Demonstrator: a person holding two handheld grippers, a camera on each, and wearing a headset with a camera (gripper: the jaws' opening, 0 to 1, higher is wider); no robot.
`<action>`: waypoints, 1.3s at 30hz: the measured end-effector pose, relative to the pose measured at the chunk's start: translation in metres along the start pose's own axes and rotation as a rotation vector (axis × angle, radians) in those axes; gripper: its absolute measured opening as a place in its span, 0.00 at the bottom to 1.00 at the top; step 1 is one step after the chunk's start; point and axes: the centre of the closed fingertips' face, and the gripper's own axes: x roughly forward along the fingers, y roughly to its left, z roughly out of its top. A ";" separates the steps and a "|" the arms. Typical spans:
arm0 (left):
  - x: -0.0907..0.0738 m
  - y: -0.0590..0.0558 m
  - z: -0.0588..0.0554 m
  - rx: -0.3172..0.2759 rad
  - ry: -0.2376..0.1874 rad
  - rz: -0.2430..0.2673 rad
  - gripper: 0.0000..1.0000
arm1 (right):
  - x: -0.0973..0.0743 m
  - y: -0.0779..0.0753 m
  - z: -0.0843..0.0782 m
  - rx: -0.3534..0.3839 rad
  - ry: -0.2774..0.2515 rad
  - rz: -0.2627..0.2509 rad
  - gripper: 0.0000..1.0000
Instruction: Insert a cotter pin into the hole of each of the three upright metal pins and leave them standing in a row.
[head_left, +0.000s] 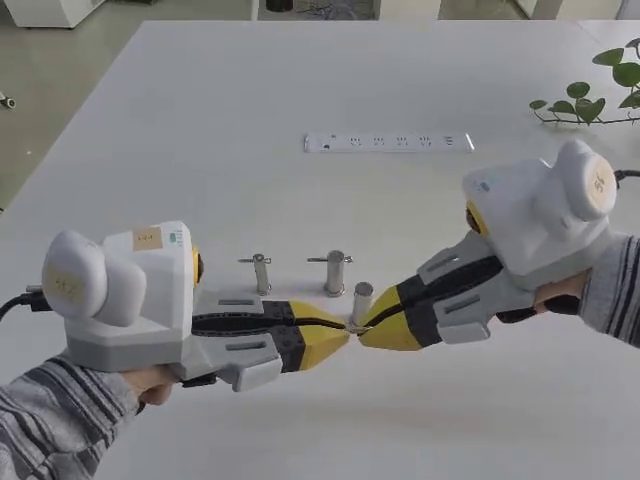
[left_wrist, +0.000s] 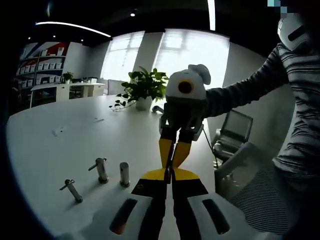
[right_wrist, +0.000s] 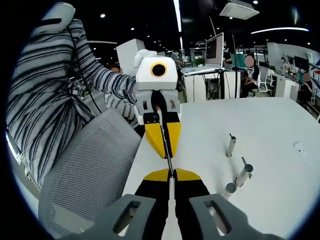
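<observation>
- Reference item: the bare pin (head_left: 362, 299) stands upright on the white table (head_left: 200, 120). There is no cross-piece through its head.
- The left claw (head_left: 340, 336) comes in from the left of the bare pin. Its yellow jaws are pressed together, and their tips lie just on the person's side of the bare pin.
- The right claw (head_left: 366, 331) comes in from the right of the bare pin. Its jaws are likewise closed, and it meets the left claw tip to tip.
- The cotter pin (head_left: 353, 327) is a thin metal sliver that bridges the two sets of tips. In the right gripper view it runs as a fine rod from the left claw's tips to the right claw's own tips, and each end looks pinched. It is low and just beside the bare pin. Whether the two touch cannot be told.
- The middle pin (head_left: 335, 272) is just left of the bare pin and a little farther from the person. It is upright and has a cross-piece through its head.
- The end pin (head_left: 261, 272) is farther left of the bare pin, beyond the middle pin. It is also upright and has a cross-piece.
- The power strip (head_left: 388, 142) lies flat, well beyond the bare pin.
- The plant (head_left: 600, 95) is far beyond the bare pin and to its right, at the table edge.
- A hand in a striped sleeve (head_left: 55, 420) holds each claw.
</observation>
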 end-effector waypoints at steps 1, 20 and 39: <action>0.000 0.000 0.000 0.007 0.001 0.002 0.00 | 0.000 -0.001 0.000 -0.003 0.002 -0.001 0.00; 0.013 0.037 -0.013 0.083 0.016 0.226 0.29 | -0.030 -0.039 -0.033 0.015 0.034 -0.149 0.00; 0.049 0.082 -0.050 0.024 0.096 0.495 0.27 | -0.044 -0.083 -0.083 0.025 0.119 -0.212 0.00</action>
